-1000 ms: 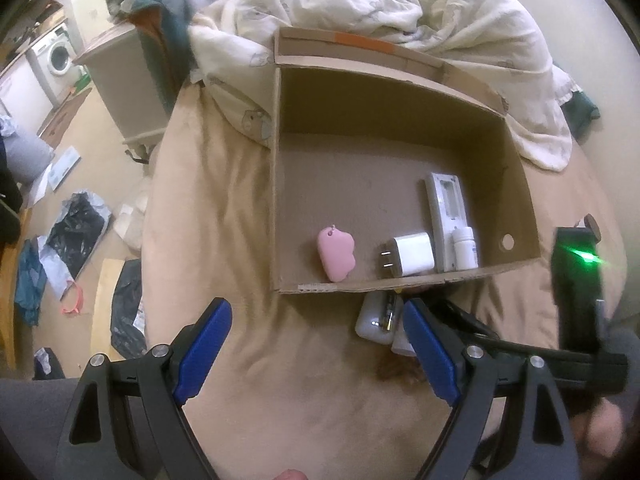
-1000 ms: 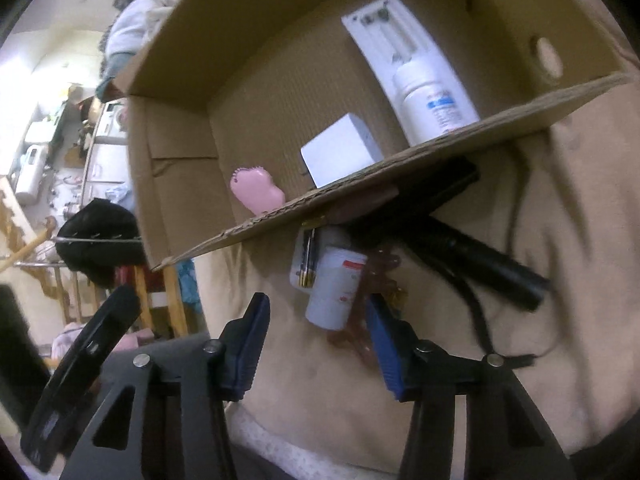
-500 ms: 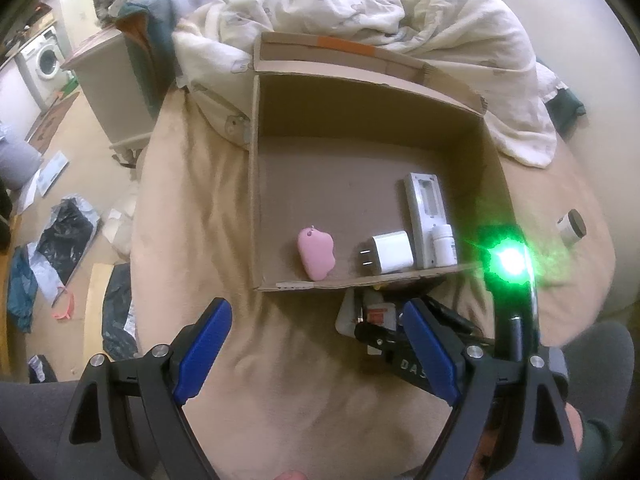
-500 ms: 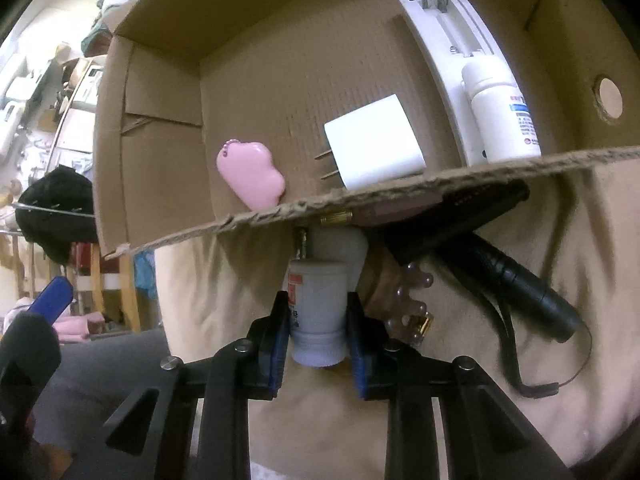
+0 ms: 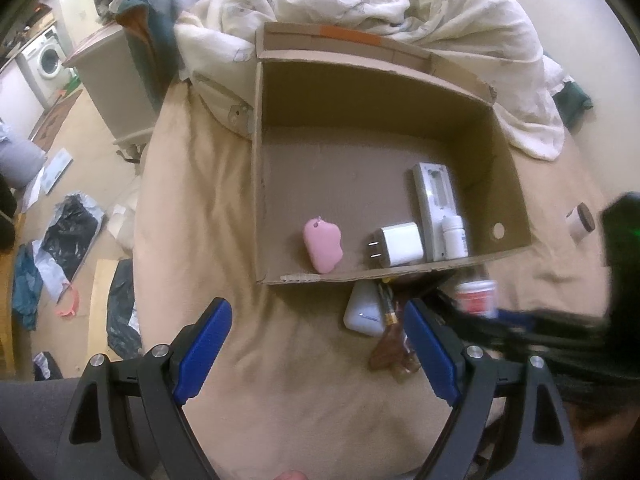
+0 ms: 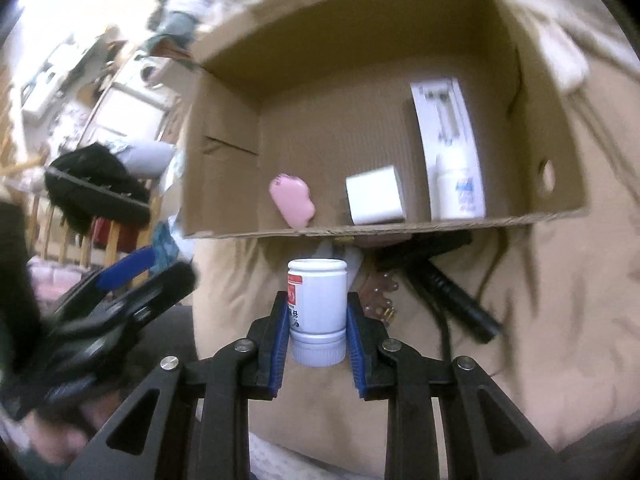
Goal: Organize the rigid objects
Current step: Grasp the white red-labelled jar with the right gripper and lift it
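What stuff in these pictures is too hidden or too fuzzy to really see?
- Writing on the white bottle: right wrist view, too small, and the right gripper pads cover its sides.
- Things under the cardboard box front edge: the black flashlight and brown clip are partly tucked beneath it.
- Right gripper in the left wrist view: motion blur.
- Small jar on the bed: too small.

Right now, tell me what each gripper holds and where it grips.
The right gripper clamps the white bottle across its lower body, just above the cap, with the cap end toward the camera. The left gripper holds nothing; its jaws stand open.
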The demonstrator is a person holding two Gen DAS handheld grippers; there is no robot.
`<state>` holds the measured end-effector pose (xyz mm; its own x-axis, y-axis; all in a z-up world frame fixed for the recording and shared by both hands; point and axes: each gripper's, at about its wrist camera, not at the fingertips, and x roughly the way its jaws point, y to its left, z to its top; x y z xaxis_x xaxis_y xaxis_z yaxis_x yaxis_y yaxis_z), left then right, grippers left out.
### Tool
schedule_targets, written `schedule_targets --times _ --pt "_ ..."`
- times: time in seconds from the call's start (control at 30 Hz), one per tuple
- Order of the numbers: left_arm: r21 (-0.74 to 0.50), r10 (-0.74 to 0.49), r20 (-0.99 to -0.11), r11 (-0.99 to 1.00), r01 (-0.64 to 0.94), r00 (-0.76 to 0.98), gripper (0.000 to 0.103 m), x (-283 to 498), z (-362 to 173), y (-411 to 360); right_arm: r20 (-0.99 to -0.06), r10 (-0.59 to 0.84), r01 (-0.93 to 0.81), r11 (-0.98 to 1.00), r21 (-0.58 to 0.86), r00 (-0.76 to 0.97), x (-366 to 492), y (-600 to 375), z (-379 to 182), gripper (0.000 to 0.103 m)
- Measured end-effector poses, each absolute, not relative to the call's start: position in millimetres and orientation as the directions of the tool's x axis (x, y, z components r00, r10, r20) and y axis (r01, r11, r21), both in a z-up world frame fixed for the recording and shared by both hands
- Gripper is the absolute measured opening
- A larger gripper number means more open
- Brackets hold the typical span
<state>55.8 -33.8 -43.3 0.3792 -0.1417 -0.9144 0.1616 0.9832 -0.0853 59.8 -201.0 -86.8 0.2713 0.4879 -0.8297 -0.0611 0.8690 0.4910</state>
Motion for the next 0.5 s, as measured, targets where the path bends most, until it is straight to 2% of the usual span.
schedule_targets --times 0.13,0.27,0.5 --pt "-0.059 -0.116 -0.92 0.985 0.159 0.374 0.086 57 -49 -36 -0.799 0.495 -0.097 0.864 0.494 0.342 55 -226 -61 0.028" --pt "0.02 -0.064 -0.899 0.982 0.186 0.433 0.086 50 -45 -45 -0.756 0.499 -0.107 0.857 0.505 0.424 53 -254 -48 0.028" --pt "0.053 -0.032 -0.915 0.979 0.196 0.403 0.086 49 -61 -52 -0.691 0.496 -0.043 0.826 0.561 0.526 55 -285 -54 0.028"
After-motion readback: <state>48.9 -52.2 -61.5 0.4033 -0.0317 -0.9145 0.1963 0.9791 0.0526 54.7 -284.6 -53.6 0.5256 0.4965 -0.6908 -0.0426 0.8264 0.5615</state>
